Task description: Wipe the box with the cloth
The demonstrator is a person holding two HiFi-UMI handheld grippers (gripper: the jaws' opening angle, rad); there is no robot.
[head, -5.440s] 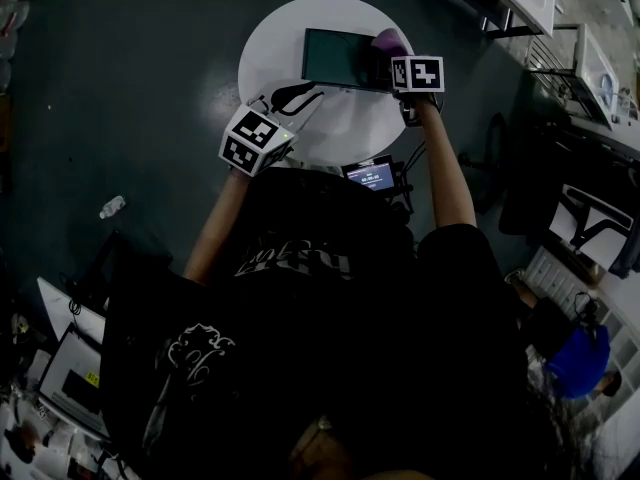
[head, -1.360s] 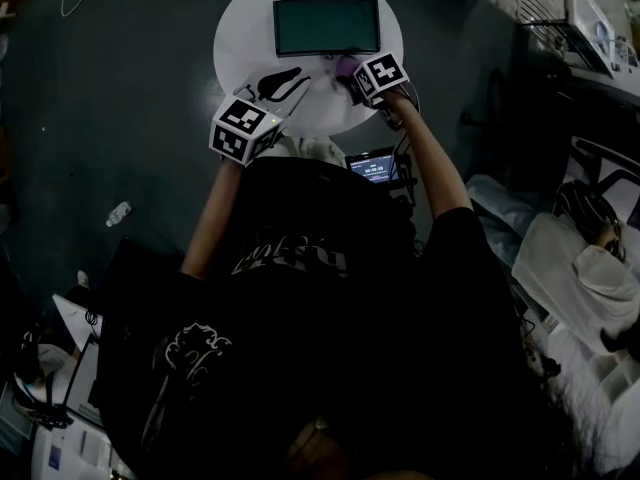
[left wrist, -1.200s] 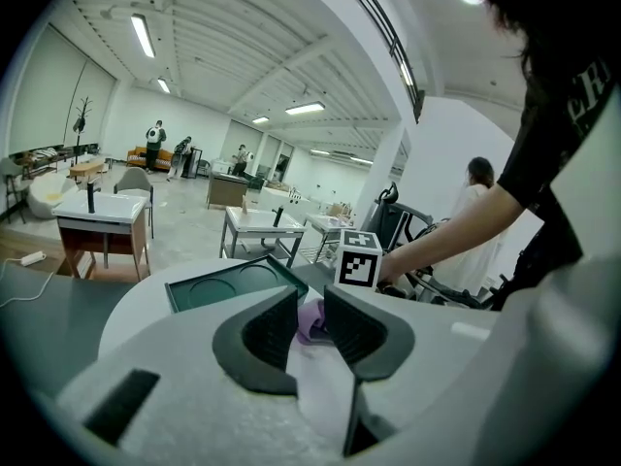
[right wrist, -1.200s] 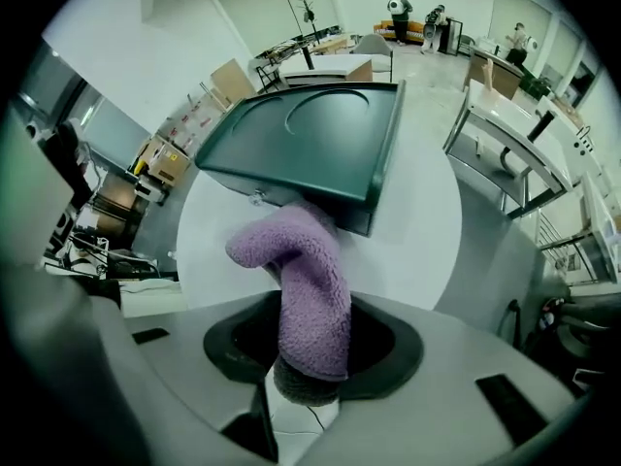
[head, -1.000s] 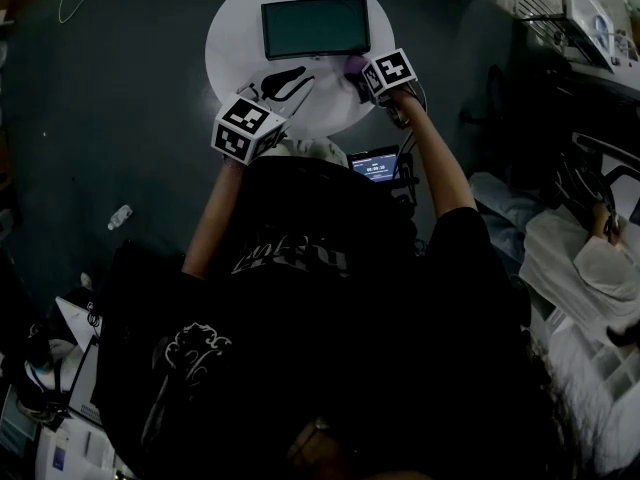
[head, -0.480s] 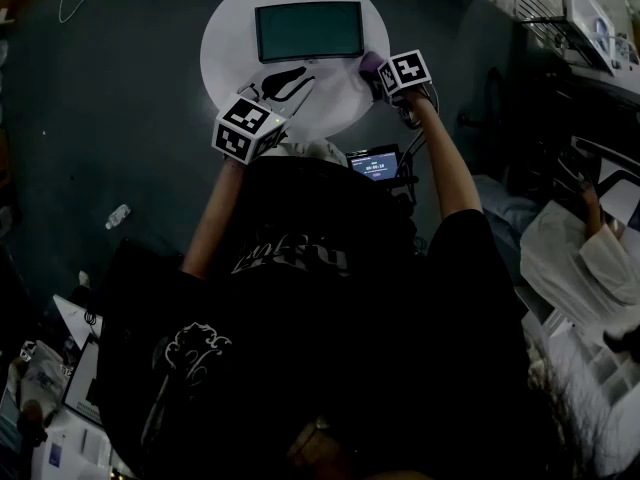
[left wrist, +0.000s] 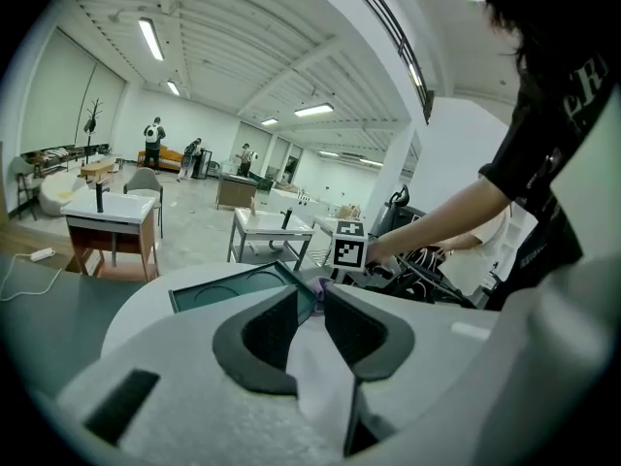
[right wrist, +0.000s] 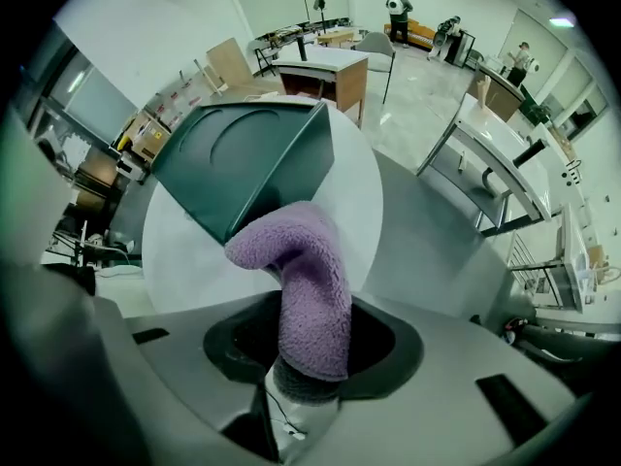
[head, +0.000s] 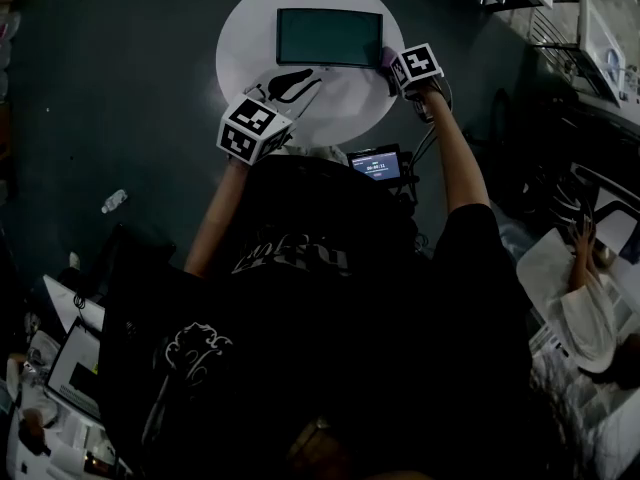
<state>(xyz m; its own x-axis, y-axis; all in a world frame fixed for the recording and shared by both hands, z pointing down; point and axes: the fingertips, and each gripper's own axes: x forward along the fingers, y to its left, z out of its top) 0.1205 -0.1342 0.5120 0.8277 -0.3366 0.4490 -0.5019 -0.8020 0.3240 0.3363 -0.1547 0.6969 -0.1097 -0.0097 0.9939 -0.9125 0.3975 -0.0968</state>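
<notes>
Lying flat on the far half of a round white table (head: 245, 43), a dark green box (head: 329, 36) is shown in the head view. The right gripper (head: 390, 60) is held at the box's right end, with a purple cloth (head: 384, 55) pressed against that end. The left gripper (head: 305, 80) is held low over the table's near part, just beside the box's near edge but apart from it.

In the left gripper view, the two dark pads are seen a little apart, with only bare tabletop showing in the narrow gap. The box's corner is seen just beyond the tips.

In the right gripper view, the cloth is pinched between the closed jaws. It is bent over at its free end, and that end is laid against the box's lower side wall near a corner. The box is seen resting on the table.
</notes>
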